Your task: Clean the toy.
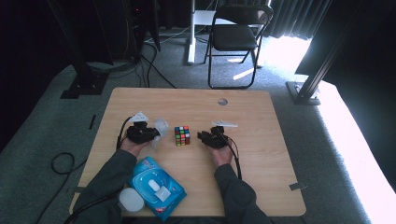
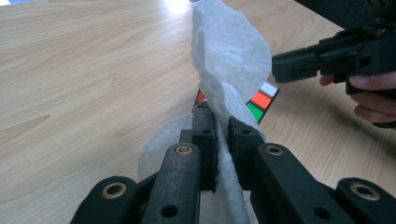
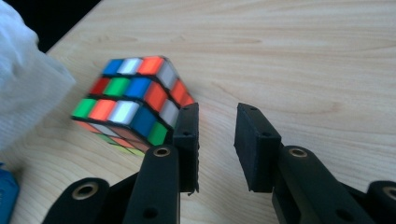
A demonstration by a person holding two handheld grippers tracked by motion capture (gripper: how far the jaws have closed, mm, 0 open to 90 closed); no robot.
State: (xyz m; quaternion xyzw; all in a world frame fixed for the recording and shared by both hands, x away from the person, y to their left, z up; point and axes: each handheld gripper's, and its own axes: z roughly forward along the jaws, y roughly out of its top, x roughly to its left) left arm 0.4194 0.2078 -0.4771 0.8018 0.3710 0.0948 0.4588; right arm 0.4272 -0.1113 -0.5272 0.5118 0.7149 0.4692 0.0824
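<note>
High view: at a pale wood-grain table (image 1: 261, 116), a person holds the left gripper (image 1: 148, 134) at 9 o'clock of a scrambled Rubik's cube (image 1: 182, 135) and the right gripper (image 1: 205, 138) at 3 o'clock of it, each near the cube. A crumpled white wet wipe (image 1: 160, 127) sits at the left gripper's tip. At 7 o'clock of the cube lies a glossy blue wipes packet (image 1: 156, 184) with its white flap lid, and a round white lid (image 1: 130, 199) beside it is partly cut off by a sleeve. A black folding chair (image 1: 236, 35) stands beyond the table at 12 o'clock.

Left gripper view: the matte black jaws are pinched together on the wet wipe (image 2: 229, 65), a soft, dimpled sheet that twists upward and hides most of the Rubik's cube (image 2: 261, 100); three of its stickers, white, orange and green, peek out at 3 o'clock. The right gripper (image 2: 280, 70) enters from 2 o'clock, its jaws hard to make out.

Right gripper view: the flat, blocky jaws of the right gripper (image 3: 217, 140) stand apart and hold nothing. The glossy Rubik's cube (image 3: 133, 102) sits at 10 o'clock, seemingly touching the left-hand jaw. The wet wipe (image 3: 25, 74) is cut off at 9 o'clock.
</note>
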